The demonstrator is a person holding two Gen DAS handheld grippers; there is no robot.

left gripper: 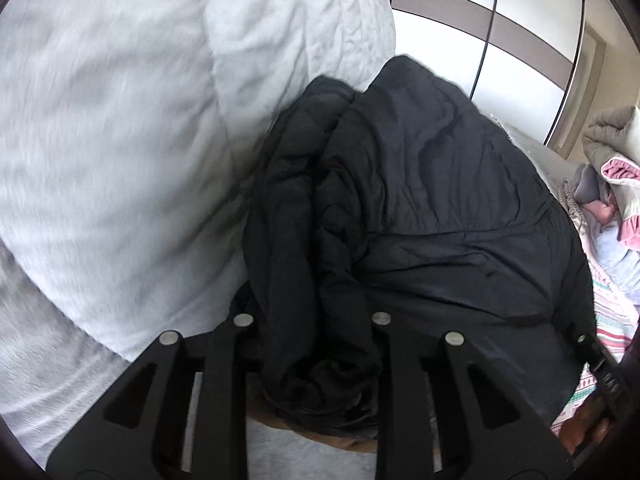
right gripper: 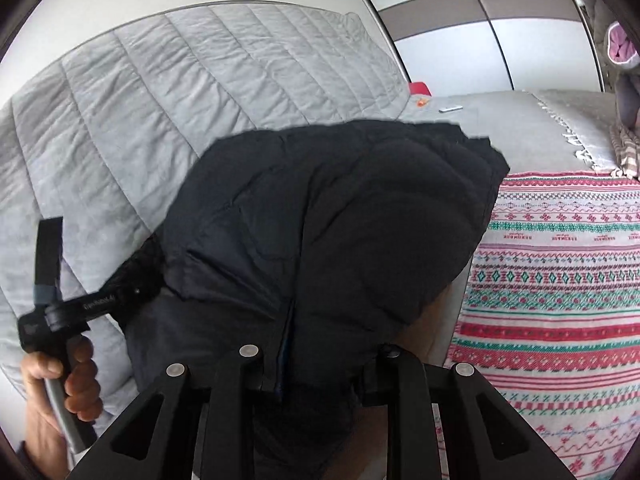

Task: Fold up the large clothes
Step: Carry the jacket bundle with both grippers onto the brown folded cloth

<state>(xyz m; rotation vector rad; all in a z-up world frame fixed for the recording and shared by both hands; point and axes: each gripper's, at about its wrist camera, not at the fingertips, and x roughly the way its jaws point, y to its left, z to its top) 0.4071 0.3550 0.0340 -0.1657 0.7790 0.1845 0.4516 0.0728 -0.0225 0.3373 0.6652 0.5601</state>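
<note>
Left wrist view: white duvet [left gripper: 112, 128] fills the left side, blurred. Left claw [left gripper: 312, 344] is clamped on a bunched fold of the black jacket [left gripper: 420, 200], fabric packed between both fingers. Jacket edge butts the duvet on the left; wardrobe doors [left gripper: 500, 32] behind. Clothes pile [left gripper: 612, 188] far right.

Right wrist view: left hand [right gripper: 64, 380] grips the other tool's handle at left, over the grey quilt [right gripper: 160, 92]. Right claw [right gripper: 316, 364] is clamped on the jacket [right gripper: 340, 220] hem. Patterned blanket [right gripper: 560, 280] on the bed lies bare to the right.
</note>
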